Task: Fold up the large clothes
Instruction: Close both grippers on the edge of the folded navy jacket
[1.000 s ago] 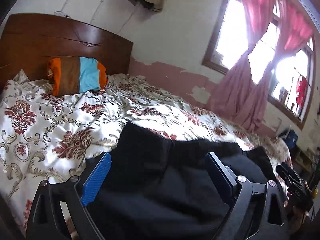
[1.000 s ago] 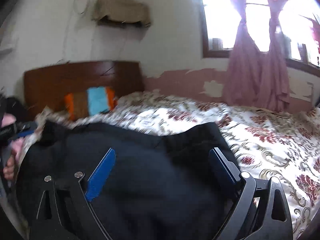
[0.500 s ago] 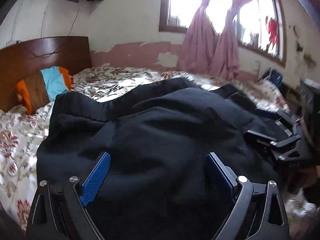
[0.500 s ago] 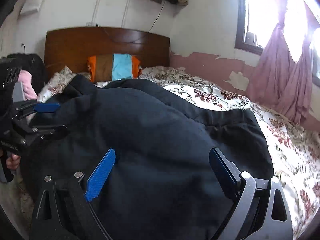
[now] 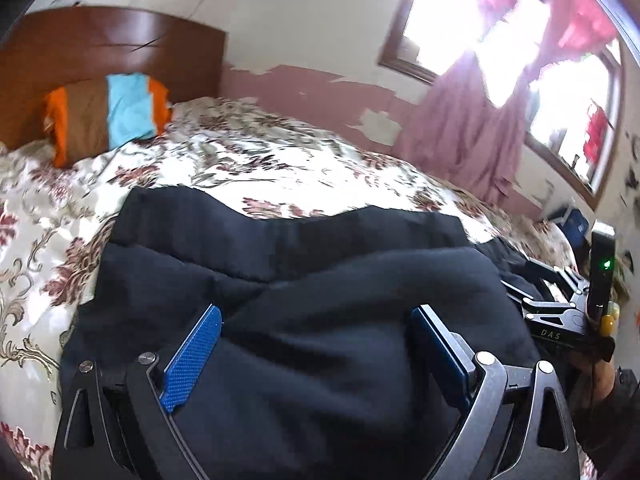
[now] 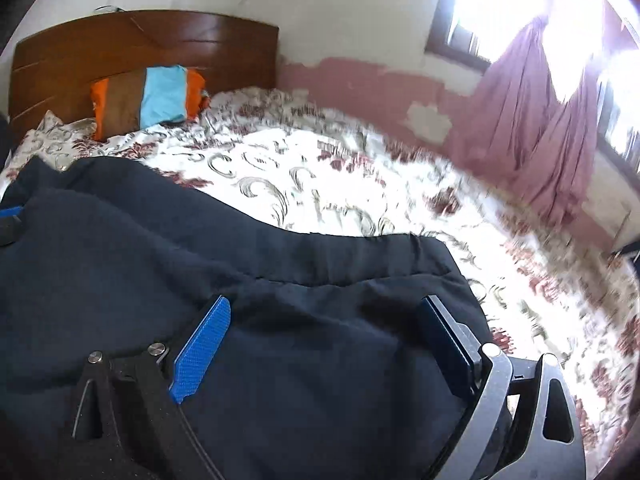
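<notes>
A large dark navy garment lies on the floral bedspread, with its hem band toward the headboard. My left gripper is open, its blue pads wide apart, low over the garment's near part. My right gripper is open too, over the garment near its right side. The right gripper also shows at the right edge of the left wrist view. Cloth fills the space between both pairs of fingers; I cannot tell whether the pads touch it.
A striped orange, brown and light blue pillow leans on the wooden headboard. Pink curtains hang at a bright window on the right wall. The bedspread stretches beyond the garment.
The garment was lifted and billowing high in view half a second ago; now it has come down flat on the bed. Both grippers have lowered with it and stay open.
</notes>
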The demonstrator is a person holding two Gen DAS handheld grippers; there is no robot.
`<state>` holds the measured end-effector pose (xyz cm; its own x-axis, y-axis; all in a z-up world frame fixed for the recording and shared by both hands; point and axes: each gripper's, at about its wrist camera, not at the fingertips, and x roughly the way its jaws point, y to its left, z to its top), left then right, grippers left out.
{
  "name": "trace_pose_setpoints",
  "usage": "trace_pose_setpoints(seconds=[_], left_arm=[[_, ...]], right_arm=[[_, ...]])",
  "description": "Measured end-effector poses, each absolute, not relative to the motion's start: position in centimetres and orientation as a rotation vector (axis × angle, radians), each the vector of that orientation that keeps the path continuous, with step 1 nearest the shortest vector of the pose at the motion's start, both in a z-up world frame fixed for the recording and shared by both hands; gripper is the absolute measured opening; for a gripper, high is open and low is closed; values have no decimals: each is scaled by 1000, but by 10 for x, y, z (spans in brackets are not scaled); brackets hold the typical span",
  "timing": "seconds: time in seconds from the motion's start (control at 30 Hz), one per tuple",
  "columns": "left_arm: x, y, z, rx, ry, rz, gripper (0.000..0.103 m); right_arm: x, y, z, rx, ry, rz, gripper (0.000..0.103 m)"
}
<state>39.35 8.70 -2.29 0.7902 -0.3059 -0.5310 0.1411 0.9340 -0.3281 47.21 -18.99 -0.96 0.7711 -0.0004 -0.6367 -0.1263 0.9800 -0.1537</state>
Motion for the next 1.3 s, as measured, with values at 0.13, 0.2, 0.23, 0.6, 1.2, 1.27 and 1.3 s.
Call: trace_pose_setpoints(seconds=[0.13, 0.2, 0.23, 0.6, 1.2, 1.27, 1.3], left_arm=[[404, 95, -33, -322, 644, -256, 96], [407, 92, -35, -300, 652, -254, 98], [409, 91, -36, -287, 658, -253, 99], [422, 92, -43, -286, 716, -276, 102], [425, 93, -53, -304, 699, -290, 103], [426, 93, -54, -304, 695, -289, 103], [426, 93, -54, -304, 693, -288, 103]], right_arm=[[486, -199, -30, -88, 747, 123, 101], [488, -200, -36, -66, 758, 137, 101], [489, -201, -39, -56, 766, 142, 101], [510, -216, -66, 70, 824, 198, 102], [514, -222, -75, 122, 822, 220, 102], [513, -223, -76, 124, 820, 221, 102], [513, -223, -76, 126, 818, 222, 102]])
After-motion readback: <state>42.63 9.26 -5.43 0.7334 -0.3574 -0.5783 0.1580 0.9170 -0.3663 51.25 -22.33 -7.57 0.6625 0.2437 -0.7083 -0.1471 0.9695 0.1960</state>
